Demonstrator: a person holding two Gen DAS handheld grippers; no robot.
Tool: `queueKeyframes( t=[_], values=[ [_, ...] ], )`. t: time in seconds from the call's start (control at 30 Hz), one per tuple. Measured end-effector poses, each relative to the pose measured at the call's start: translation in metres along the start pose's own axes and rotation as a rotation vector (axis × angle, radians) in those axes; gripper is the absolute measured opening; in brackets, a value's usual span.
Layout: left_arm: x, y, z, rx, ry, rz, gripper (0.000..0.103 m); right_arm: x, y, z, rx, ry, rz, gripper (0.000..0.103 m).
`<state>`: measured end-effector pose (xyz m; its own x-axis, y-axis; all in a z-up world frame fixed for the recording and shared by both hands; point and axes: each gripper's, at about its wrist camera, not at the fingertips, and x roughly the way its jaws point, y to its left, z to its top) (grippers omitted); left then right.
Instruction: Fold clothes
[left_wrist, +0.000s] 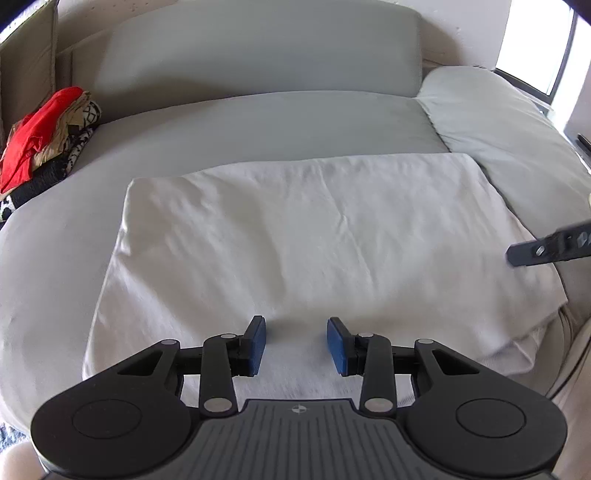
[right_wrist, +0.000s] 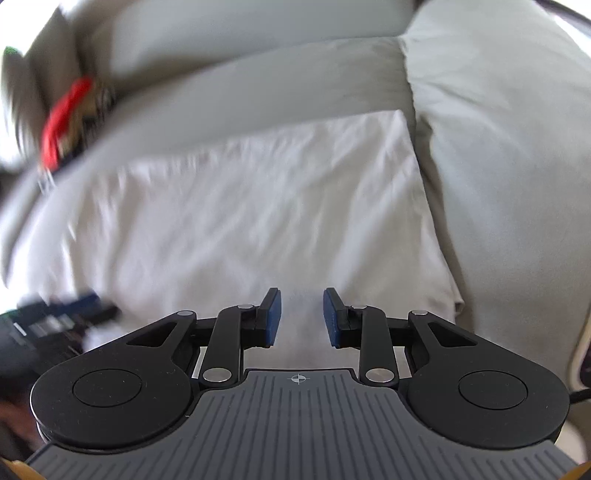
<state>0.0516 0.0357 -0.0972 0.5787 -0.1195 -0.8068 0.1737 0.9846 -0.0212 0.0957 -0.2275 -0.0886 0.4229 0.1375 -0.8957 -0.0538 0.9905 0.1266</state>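
Observation:
A white garment (left_wrist: 295, 236) lies folded flat into a broad rectangle on the grey sofa seat (left_wrist: 258, 122). Over its near edge my left gripper (left_wrist: 295, 334) hangs open, its blue pads apart with only cloth below them. The right wrist view, blurred, shows the same white garment (right_wrist: 236, 206). There my right gripper (right_wrist: 301, 308) is open above the near part of the cloth, with nothing between its pads. One finger of the right gripper (left_wrist: 546, 249) pokes in at the right edge of the left wrist view. The left gripper (right_wrist: 70, 310) appears blurred at the lower left of the right wrist view.
A pile of clothes, red on top (left_wrist: 40, 129) with beige and black-and-white pieces, sits at the sofa's left end. A grey cushion (left_wrist: 498, 122) lies on the right, against the garment. The sofa backrest (left_wrist: 258, 51) rises behind. A bright window (left_wrist: 535, 37) is at the far right.

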Motion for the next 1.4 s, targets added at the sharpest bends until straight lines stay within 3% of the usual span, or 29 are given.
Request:
queueKeyframes(
  t=[0.13,0.23,0.3,0.43,0.57,0.67,0.97,1.0,1.03,1.1,1.17,1.23,1.33,1.4],
  values=[
    [-0.013,0.000,-0.011,-0.010,0.070,-0.004,0.038,-0.011,-0.012,-0.015,0.024,0.052,-0.118,0.032],
    [-0.028,-0.001,-0.020,0.005,0.133,0.009,0.039,-0.028,-0.018,-0.018,0.065,0.051,-0.127,0.031],
    [-0.044,0.011,-0.027,-0.032,0.100,-0.005,0.039,-0.040,-0.014,-0.020,0.074,0.010,-0.115,0.032],
    [-0.073,0.071,-0.035,-0.277,-0.012,0.006,0.040,-0.053,0.010,-0.024,0.088,-0.103,0.027,0.039],
    [-0.089,0.138,-0.041,-0.532,-0.095,0.029,0.035,-0.036,0.035,-0.026,0.099,-0.136,0.149,0.037],
    [-0.080,0.161,-0.044,-0.587,-0.082,-0.028,0.035,-0.019,0.049,-0.025,0.098,-0.120,0.166,0.037],
    [-0.036,0.155,-0.039,-0.511,0.054,-0.034,0.030,-0.005,0.051,-0.029,0.104,-0.088,0.157,0.034],
    [-0.034,0.152,-0.041,-0.505,0.068,-0.022,0.016,-0.004,0.050,-0.029,0.105,-0.085,0.158,0.034],
    [-0.035,0.149,-0.043,-0.501,0.066,-0.016,0.008,-0.003,0.050,-0.029,0.105,-0.085,0.159,0.034],
    [-0.044,0.143,-0.043,-0.486,0.031,0.011,0.005,-0.001,0.051,-0.028,0.099,-0.082,0.157,0.034],
    [-0.046,0.136,-0.044,-0.460,0.036,0.085,0.005,0.000,0.051,-0.028,0.090,-0.082,0.152,0.034],
    [-0.047,0.128,-0.044,-0.437,0.047,0.156,0.007,0.001,0.052,-0.027,0.079,-0.082,0.147,0.036],
    [-0.046,0.123,-0.043,-0.414,0.086,0.211,0.018,-0.006,0.051,-0.029,0.072,-0.090,0.156,0.041],
    [-0.057,0.113,-0.040,-0.380,0.034,0.271,0.037,-0.015,0.044,-0.033,0.092,-0.117,0.169,0.043]
  ],
)
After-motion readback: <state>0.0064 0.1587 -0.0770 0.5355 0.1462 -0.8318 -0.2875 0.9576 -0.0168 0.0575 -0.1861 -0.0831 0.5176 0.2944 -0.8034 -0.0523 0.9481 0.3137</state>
